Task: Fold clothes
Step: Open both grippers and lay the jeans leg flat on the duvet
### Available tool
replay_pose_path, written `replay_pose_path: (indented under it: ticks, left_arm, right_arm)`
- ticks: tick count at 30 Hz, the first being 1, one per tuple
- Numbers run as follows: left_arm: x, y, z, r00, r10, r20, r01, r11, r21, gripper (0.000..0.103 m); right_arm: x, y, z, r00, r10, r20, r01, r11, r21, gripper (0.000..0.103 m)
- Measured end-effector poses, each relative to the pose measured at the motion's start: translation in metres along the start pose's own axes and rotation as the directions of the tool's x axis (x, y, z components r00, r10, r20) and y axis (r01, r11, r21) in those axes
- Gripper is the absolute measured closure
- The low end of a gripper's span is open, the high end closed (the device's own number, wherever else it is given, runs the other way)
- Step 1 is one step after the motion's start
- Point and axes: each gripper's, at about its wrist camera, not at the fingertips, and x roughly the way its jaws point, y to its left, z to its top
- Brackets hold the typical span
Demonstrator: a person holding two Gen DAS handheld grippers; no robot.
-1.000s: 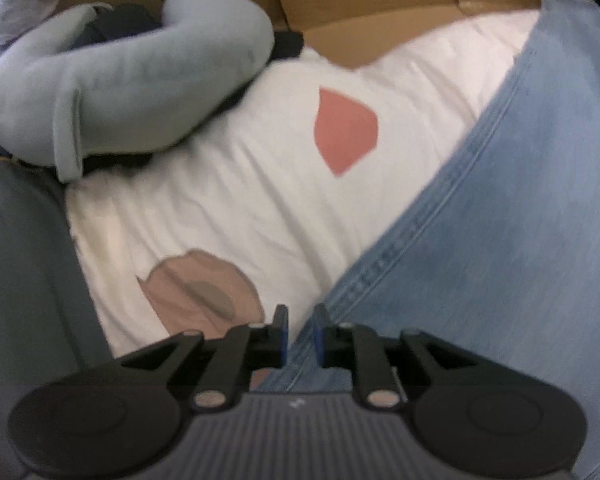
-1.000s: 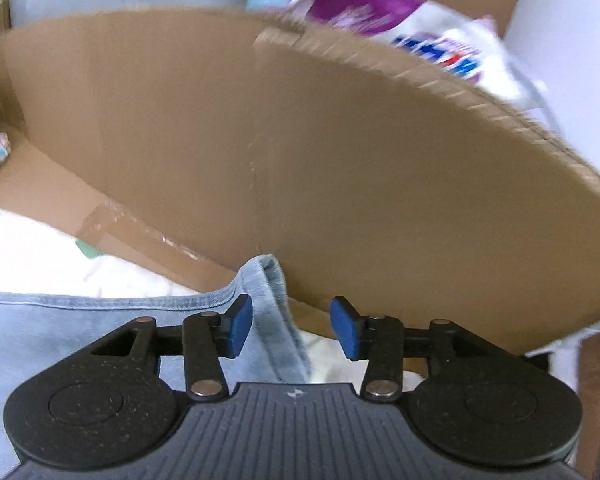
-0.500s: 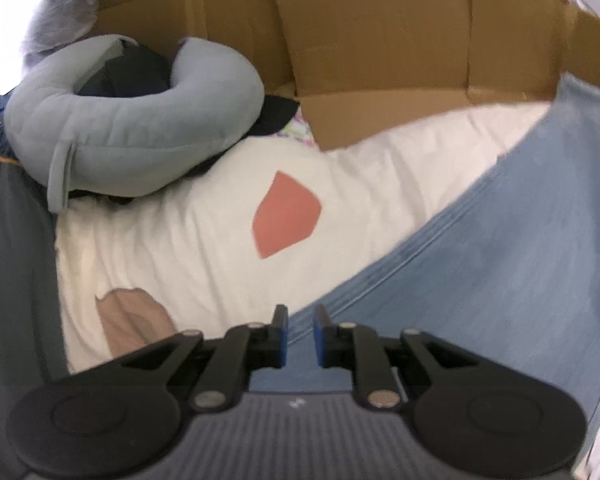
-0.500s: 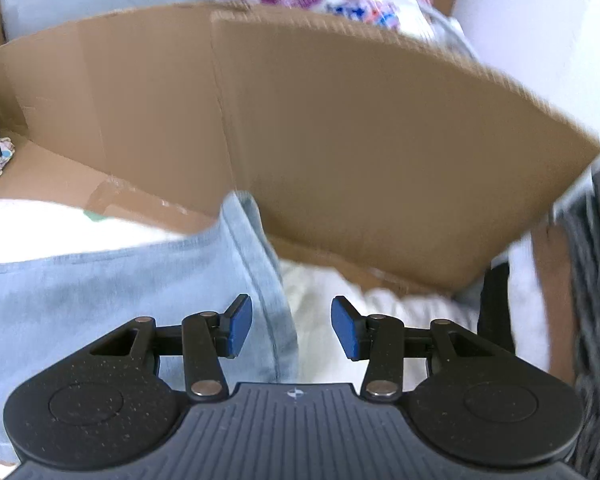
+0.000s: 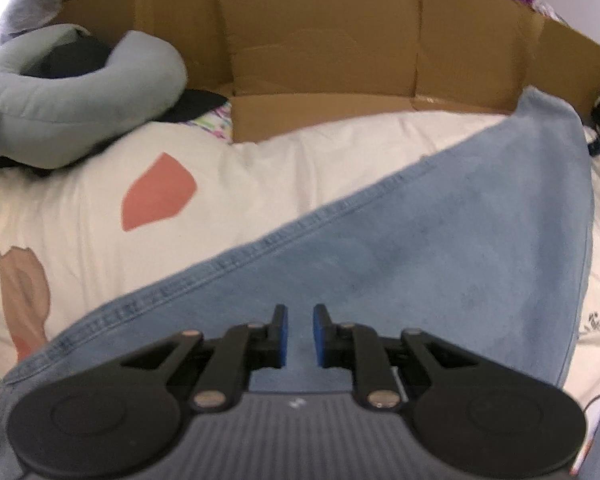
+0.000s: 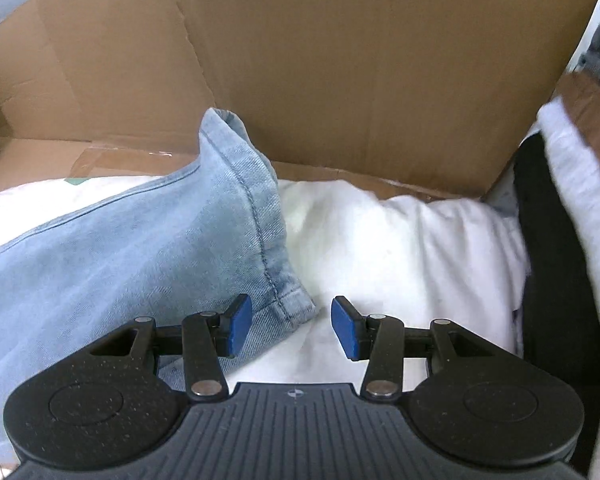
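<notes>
Light blue jeans (image 5: 440,248) lie spread across a white duvet (image 5: 260,184) printed with coloured patches. My left gripper (image 5: 300,334) hovers over the denim, inside its stitched edge. Its blue pads stand a narrow gap apart, with nothing clamped between them. In the right wrist view one leg of the jeans (image 6: 140,248) ends in a stitched hem (image 6: 272,264) on the duvet (image 6: 400,240). My right gripper (image 6: 292,328) is open about halfway right at the hem's near corner. Its left pad is over the denim and its right pad over the duvet.
Cardboard walls (image 5: 320,40) (image 6: 340,60) stand close behind the duvet. A grey U-shaped pillow (image 5: 80,108) with dark cloth inside it lies at the back left. A black garment (image 6: 552,280) and white fabric sit at the right edge.
My left gripper has slid from the jeans' stitched edge to well over the denim. My right gripper has dropped towards the hem and rolled. Neither gripper's opening has changed.
</notes>
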Motion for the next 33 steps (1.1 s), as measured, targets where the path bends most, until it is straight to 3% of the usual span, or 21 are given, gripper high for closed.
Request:
replay_pose_path:
  ticks: [6,9,12,16,24,33]
  left_arm:
    - [0.01,-0.009,-0.006,1.0,-0.004,-0.021,0.005,1.0,0.0,0.086]
    - [0.016,-0.012,-0.009,0.999,-0.003,-0.033,0.003,1.0,0.004,0.086]
    - [0.018,-0.009,-0.008,0.999,-0.012,-0.034,0.011,0.999,-0.033,0.085]
    - [0.019,-0.01,-0.001,0.999,-0.032,-0.022,0.031,0.998,-0.063,0.077]
    - [0.032,-0.023,0.011,0.999,-0.036,-0.013,0.036,0.999,-0.026,0.076]
    - [0.057,-0.027,0.029,0.999,-0.034,0.028,0.034,0.999,0.017,0.064]
  right_arm:
    - [0.01,0.007,-0.003,1.0,-0.021,0.004,0.021,0.999,-0.036,0.055]
    - [0.008,0.015,-0.001,0.999,-0.04,0.0,0.04,0.995,-0.093,0.086]
    - [-0.003,0.019,0.004,0.999,-0.052,0.003,0.052,0.986,-0.158,0.091]
    - [-0.027,0.015,0.008,0.998,-0.058,0.005,0.058,0.979,-0.196,0.093]
    - [-0.054,0.0,-0.008,0.997,-0.082,-0.011,0.078,0.978,-0.193,0.094]
    - [-0.03,-0.003,-0.029,0.994,-0.107,-0.035,0.099,0.98,-0.173,0.092]
